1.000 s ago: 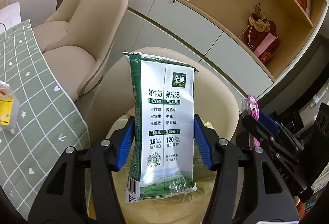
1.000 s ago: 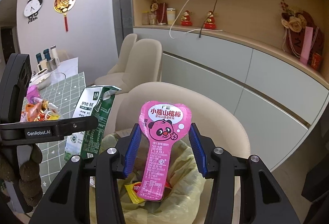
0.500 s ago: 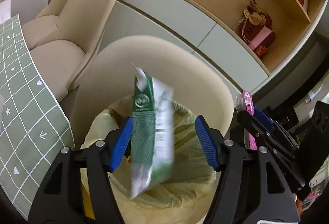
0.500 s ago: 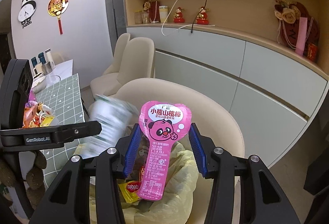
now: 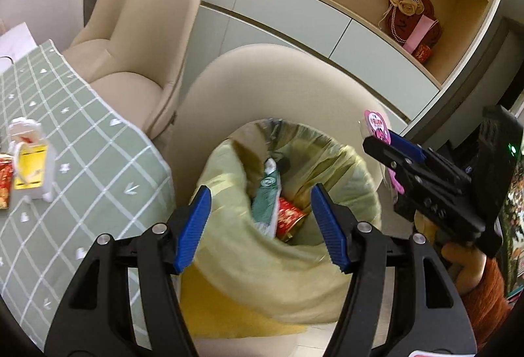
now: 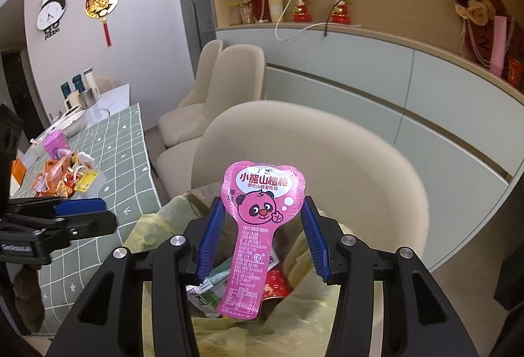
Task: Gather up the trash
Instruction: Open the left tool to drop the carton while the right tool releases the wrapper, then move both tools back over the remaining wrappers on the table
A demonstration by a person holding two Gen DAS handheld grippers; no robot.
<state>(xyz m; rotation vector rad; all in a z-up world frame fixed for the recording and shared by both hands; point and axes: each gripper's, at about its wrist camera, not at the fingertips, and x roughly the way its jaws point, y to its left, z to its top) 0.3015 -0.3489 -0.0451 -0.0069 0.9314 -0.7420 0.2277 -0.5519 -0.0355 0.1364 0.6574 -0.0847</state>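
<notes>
My left gripper [image 5: 260, 190] hangs open over the bin with nothing between its blue pads [image 5: 193, 226]. The green-and-white milk carton [image 5: 267, 203] lies inside the yellow-lined bin [image 5: 288, 275], beside a red can [image 5: 290, 218]. To its right, my right gripper [image 5: 386, 141] hovers by the bin's rim. In the right wrist view that gripper [image 6: 262, 202] is shut on a pink bear-print snack wrapper [image 6: 258, 226], which stands upright above the bin liner [image 6: 147, 226]. The carton [image 6: 209, 288] and the can [image 6: 276, 285] show below it. The left gripper [image 6: 82, 206] reaches in from the left.
A beige round-backed chair [image 5: 278, 88] stands right behind the bin, with more chairs [image 5: 137, 39] beyond. The table with a green checked cloth [image 5: 82, 160] is at left, bearing several snack packets [image 6: 65, 177] and a white-and-yellow packet [image 5: 29, 160]. Cabinets line the back wall.
The left gripper's jaws let go of the milk carton, which tumbled down into the bin. The left gripper swung over the bin. The right gripper sank a little, still holding the pink wrapper.
</notes>
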